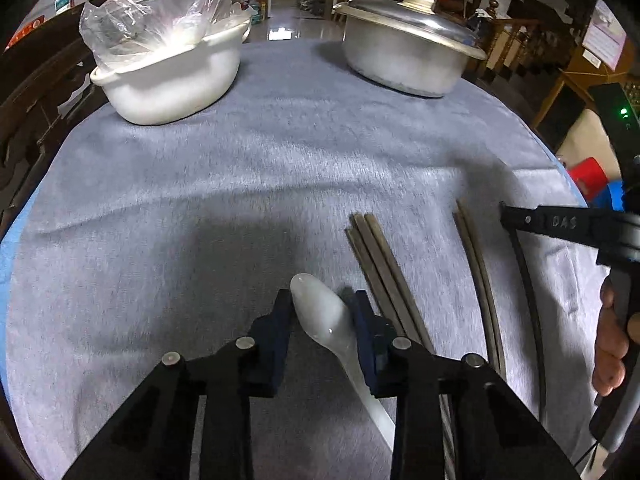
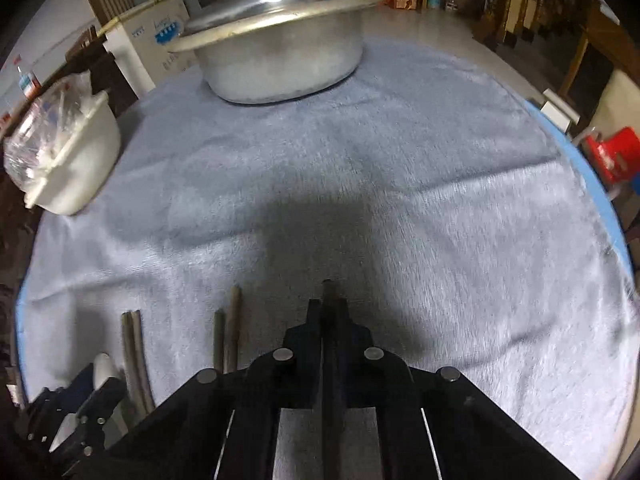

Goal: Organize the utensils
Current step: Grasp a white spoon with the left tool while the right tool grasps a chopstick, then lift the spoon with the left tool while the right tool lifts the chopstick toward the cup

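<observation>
Here we clamp the left gripper (image 1: pixel 322 306) on the white spoon (image 1: pixel 324 316), and the right gripper (image 2: pixel 329 307) is pressed together on one dark chopstick (image 2: pixel 329 290). Other chopsticks (image 1: pixel 384 268) lie beside them on the grey cloth (image 1: pixel 240 184). Farther away stand the white bowl (image 1: pixel 168 84) and the lidded metal pot (image 1: pixel 404 56).

Round desk (image 1: pixel 248 184) w/ a grey-blue fleecy cloth (image 2: pixel 440 216) over it, blue edge showing at the rim. On the cloth, far side: white basin (image 1: pixel 172 92) at left w/ a clear plastic bag (image 1: pixel 152 20) in it, and a lidded metal pot (image 1: pixel 404 56) at right, well apart. Near side: white spoon (image 1: pixel 324 320), then dark chopsticks (image 1: pixel 380 264) just beside it (laid in pairs, roughly parallel), and one more pair (image 1: pixel 476 256) further right.
</observation>
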`<state>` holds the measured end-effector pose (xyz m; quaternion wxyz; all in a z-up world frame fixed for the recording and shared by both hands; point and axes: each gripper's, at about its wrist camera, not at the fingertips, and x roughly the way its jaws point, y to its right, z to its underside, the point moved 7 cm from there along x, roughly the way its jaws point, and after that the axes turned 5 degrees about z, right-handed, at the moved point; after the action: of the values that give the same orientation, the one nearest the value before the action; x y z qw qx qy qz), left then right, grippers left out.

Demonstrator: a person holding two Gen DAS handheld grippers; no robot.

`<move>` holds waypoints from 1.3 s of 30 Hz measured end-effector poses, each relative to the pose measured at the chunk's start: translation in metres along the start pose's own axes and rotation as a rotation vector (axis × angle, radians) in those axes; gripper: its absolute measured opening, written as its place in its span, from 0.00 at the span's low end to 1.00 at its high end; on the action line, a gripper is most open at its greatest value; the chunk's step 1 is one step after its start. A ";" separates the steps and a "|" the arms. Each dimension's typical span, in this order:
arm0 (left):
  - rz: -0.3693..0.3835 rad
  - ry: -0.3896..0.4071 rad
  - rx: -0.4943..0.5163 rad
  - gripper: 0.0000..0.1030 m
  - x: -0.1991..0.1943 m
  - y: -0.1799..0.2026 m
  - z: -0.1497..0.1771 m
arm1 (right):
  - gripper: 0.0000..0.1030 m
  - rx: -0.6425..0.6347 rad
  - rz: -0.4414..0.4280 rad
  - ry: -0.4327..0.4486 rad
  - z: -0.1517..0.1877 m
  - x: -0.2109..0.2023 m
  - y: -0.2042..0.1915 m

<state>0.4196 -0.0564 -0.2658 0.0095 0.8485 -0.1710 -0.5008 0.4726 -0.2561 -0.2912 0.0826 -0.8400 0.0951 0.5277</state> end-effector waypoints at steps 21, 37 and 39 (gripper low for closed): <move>0.015 0.415 -0.043 0.28 -0.190 0.028 0.040 | 0.06 0.025 -0.326 0.503 0.074 -0.210 0.028; 0.044 0.655 -0.075 0.28 -0.239 0.083 0.096 | 0.06 0.059 -0.301 0.925 0.139 -0.369 0.040; 0.044 0.649 -0.084 0.28 -0.233 0.084 0.103 | 0.06 0.057 -0.316 0.965 0.146 -0.386 0.040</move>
<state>0.2055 -0.0500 -0.1041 0.1091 0.9588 -0.1566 -0.2106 0.1719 -0.2318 -0.0067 0.1311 -0.9896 0.0087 0.0578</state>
